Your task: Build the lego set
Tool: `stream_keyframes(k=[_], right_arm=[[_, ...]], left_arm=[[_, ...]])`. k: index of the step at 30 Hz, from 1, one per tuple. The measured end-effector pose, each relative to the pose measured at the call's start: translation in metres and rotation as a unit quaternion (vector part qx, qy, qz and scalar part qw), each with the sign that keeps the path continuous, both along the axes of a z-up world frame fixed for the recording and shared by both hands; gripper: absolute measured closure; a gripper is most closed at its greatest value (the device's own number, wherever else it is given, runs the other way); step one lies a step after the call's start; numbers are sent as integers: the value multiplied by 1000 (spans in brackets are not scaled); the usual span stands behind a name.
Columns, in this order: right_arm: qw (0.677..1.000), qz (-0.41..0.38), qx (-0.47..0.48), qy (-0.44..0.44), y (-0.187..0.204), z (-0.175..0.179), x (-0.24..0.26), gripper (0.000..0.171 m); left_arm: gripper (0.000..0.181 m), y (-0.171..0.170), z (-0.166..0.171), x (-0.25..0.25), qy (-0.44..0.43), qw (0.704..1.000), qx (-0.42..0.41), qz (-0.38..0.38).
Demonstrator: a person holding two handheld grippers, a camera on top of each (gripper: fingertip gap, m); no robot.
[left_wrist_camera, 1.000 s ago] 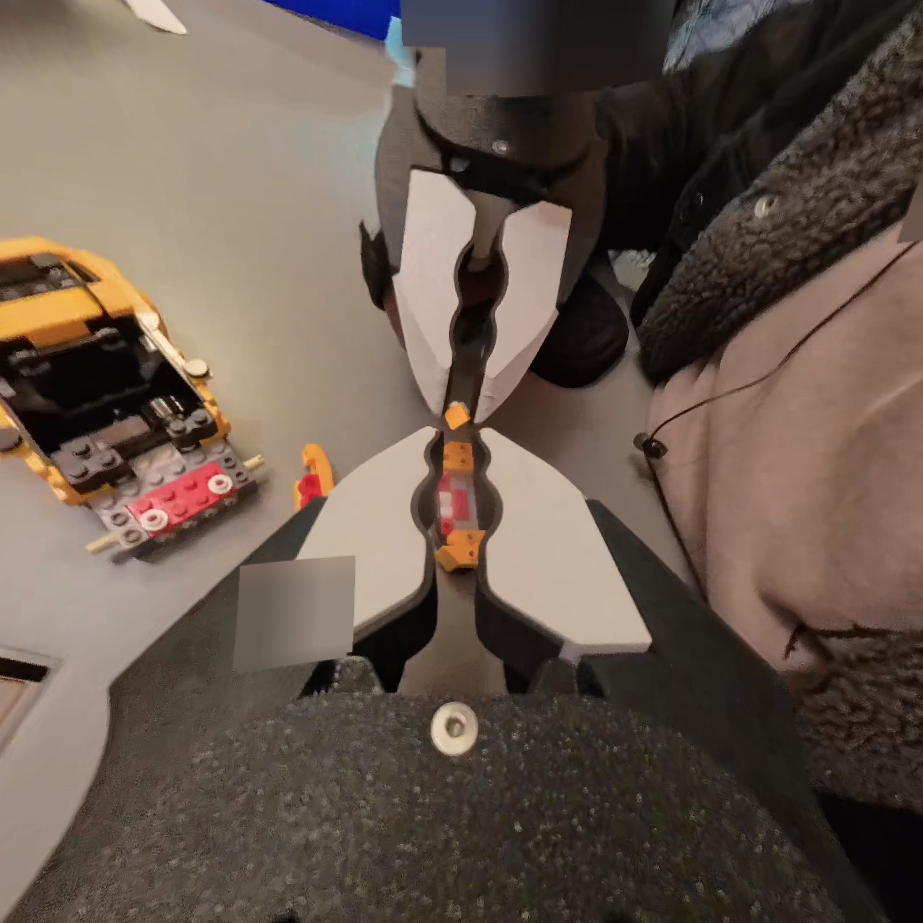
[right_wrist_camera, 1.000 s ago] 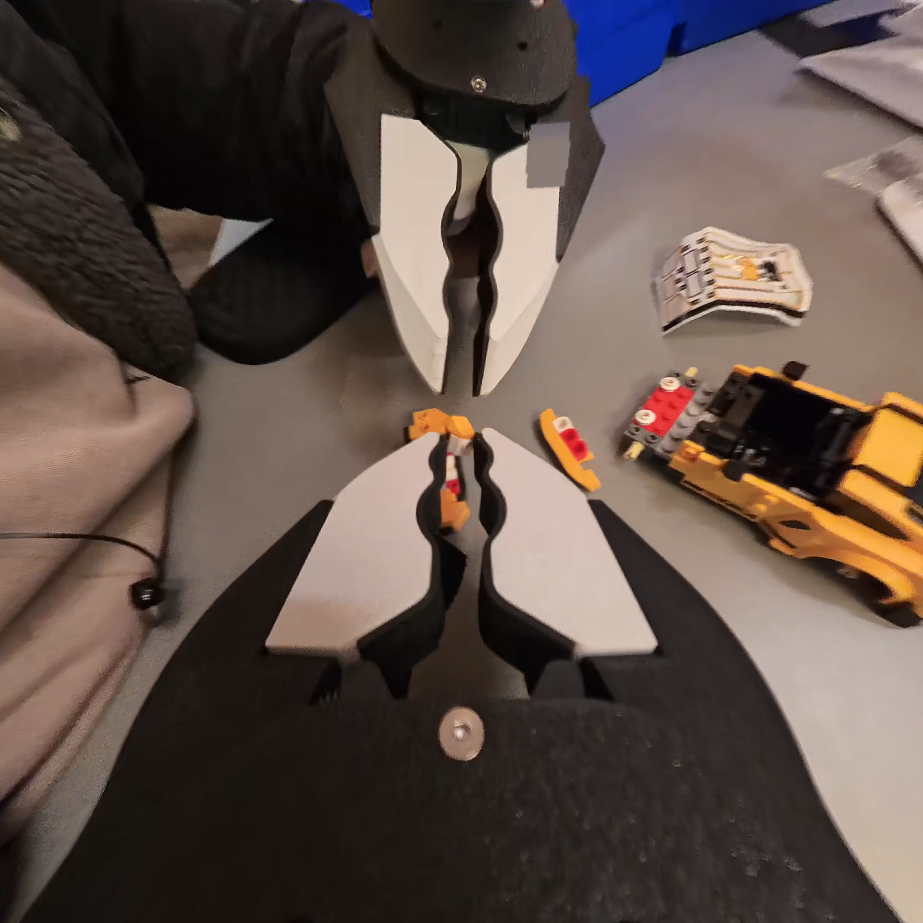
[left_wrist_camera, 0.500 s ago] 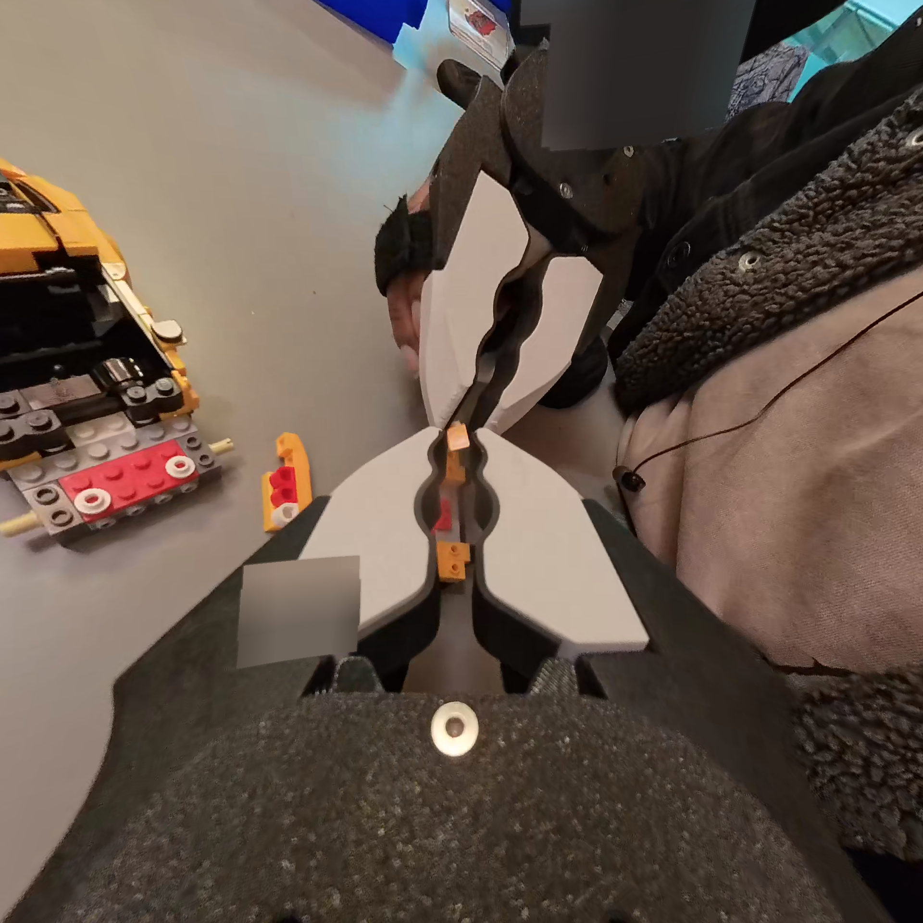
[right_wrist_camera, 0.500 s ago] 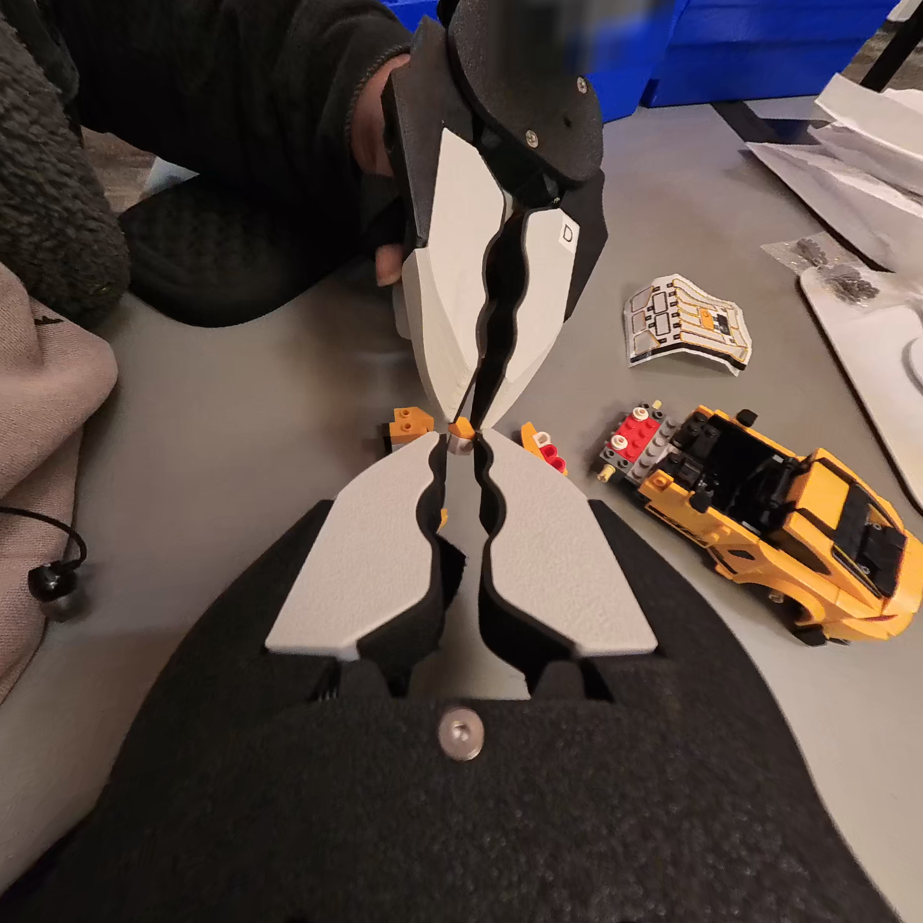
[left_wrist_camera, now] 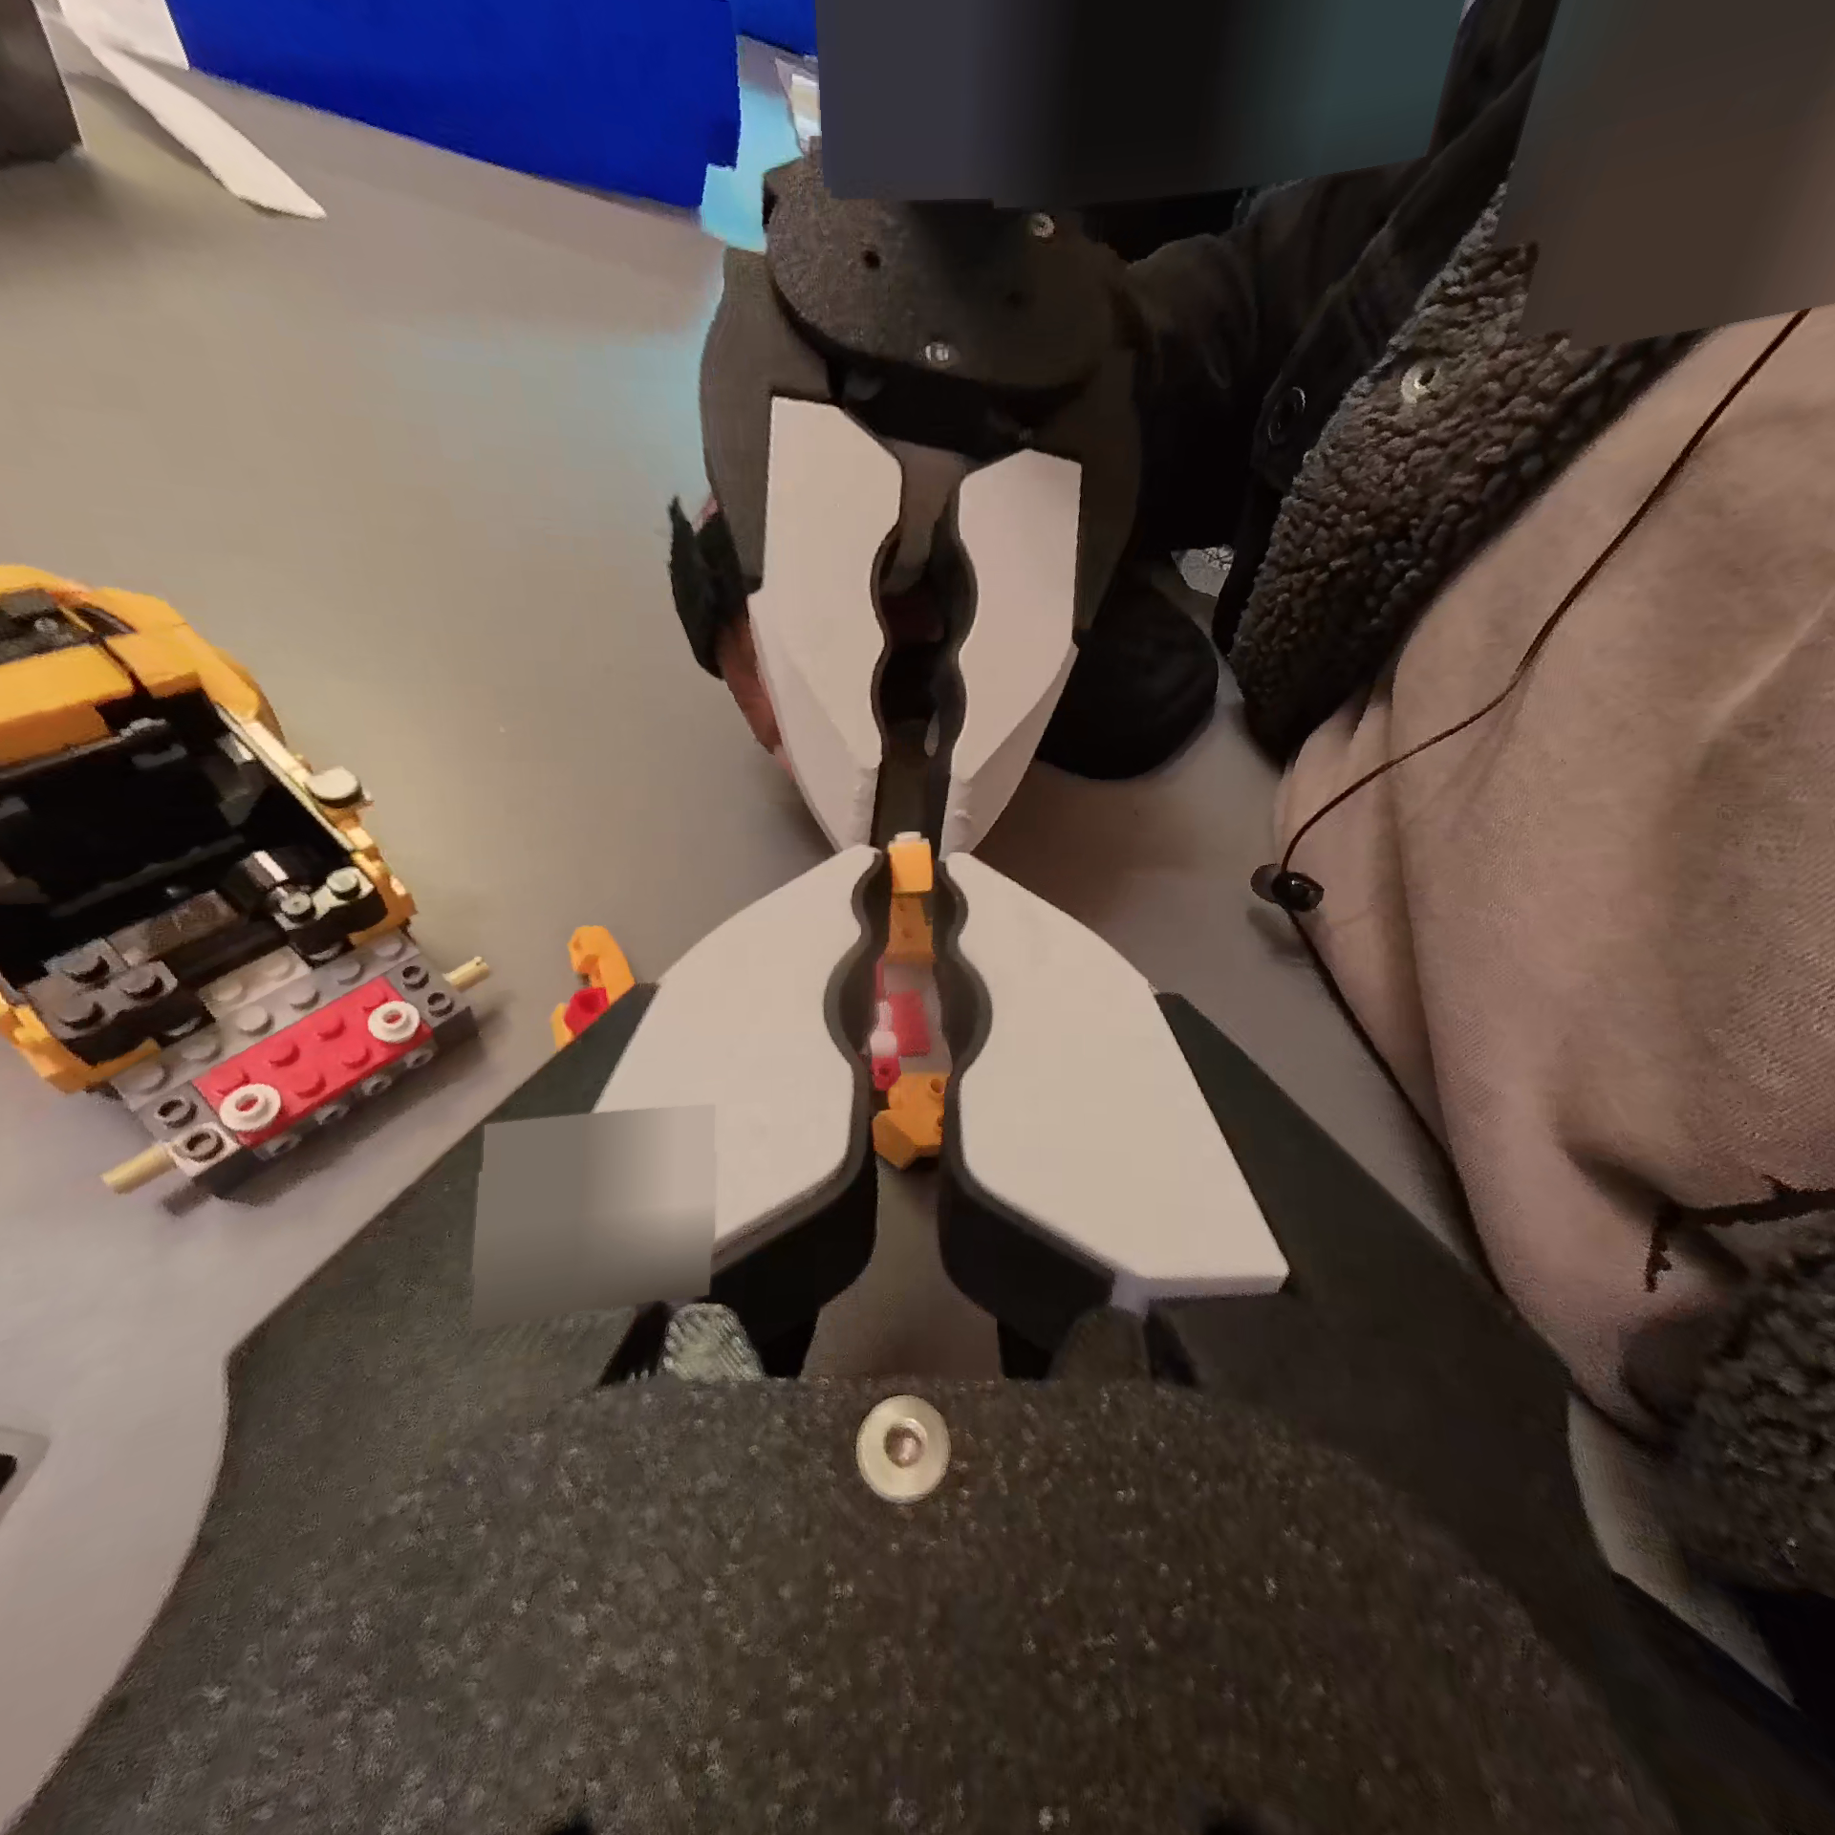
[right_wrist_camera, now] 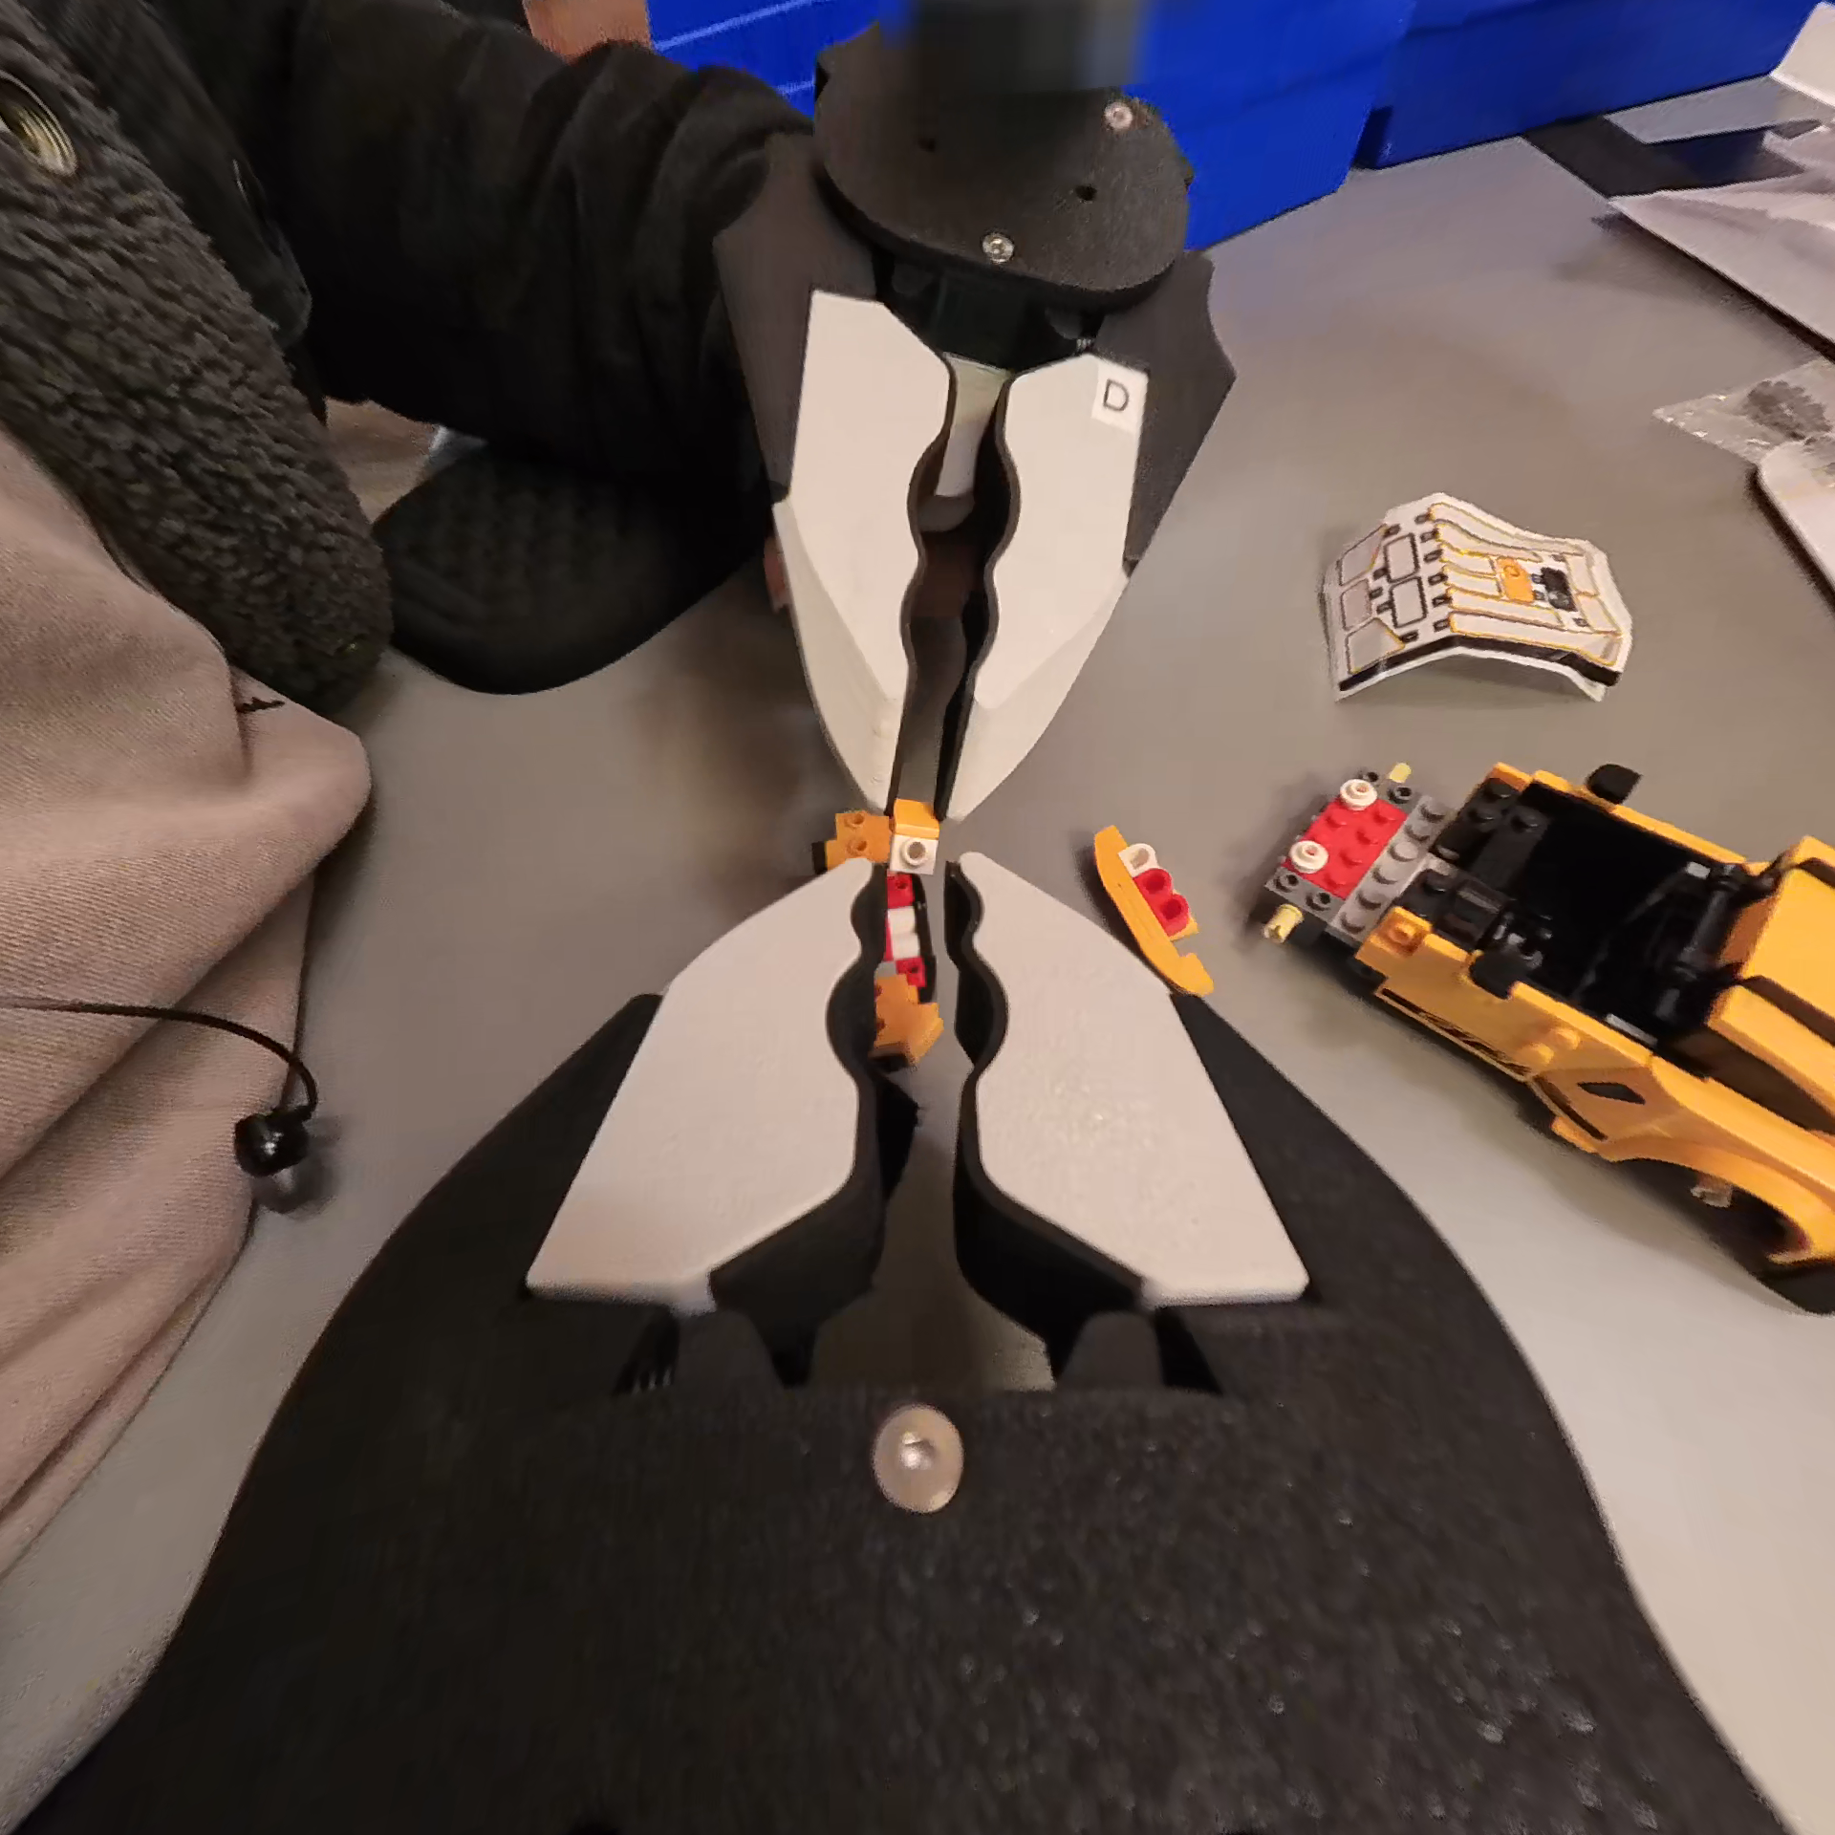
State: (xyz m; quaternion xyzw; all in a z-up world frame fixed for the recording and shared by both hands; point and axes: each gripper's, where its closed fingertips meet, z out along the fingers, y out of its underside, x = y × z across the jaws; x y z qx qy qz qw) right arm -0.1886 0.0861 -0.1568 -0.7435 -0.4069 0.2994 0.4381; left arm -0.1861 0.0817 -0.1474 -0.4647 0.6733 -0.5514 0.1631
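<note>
A small orange, red and white lego sub-assembly is pinched in my right gripper just above the grey table. It also shows through the finger gap in the left wrist view. My left gripper faces the right one tip to tip, jaws nearly together. Its tips rest on the orange-and-white end brick; I cannot tell whether they pinch it. The right gripper shows opposite in the left wrist view. The part-built yellow car stands beside them, studs up.
A loose curved orange piece with red bricks lies between the grippers and the car. A sticker sheet, a bag of parts and blue bins sit farther back. A person's sleeves and jacket crowd the other side. My two grippers' fingertips are within a few centimetres of each other.
The left gripper has closed the gap and its tips now touch the end brick. Both grippers tilted half a second ago and are straight again. The right gripper keeps hold of the sub-assembly.
</note>
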Motion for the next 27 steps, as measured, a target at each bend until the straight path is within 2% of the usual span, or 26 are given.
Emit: stream_keyframes(k=[7,19,27], right_arm=[[1000,1,8,11,0,2,0,163],[1000,0,-4,18,0,-2,1,163],[996,5,-46,78,0,7,1,163]], left_arm=[[174,0,0,1,-24,999,32,0],[172,1,-8,2,1,999,39,12],[173,-1,0,2,-45,995,86,16]])
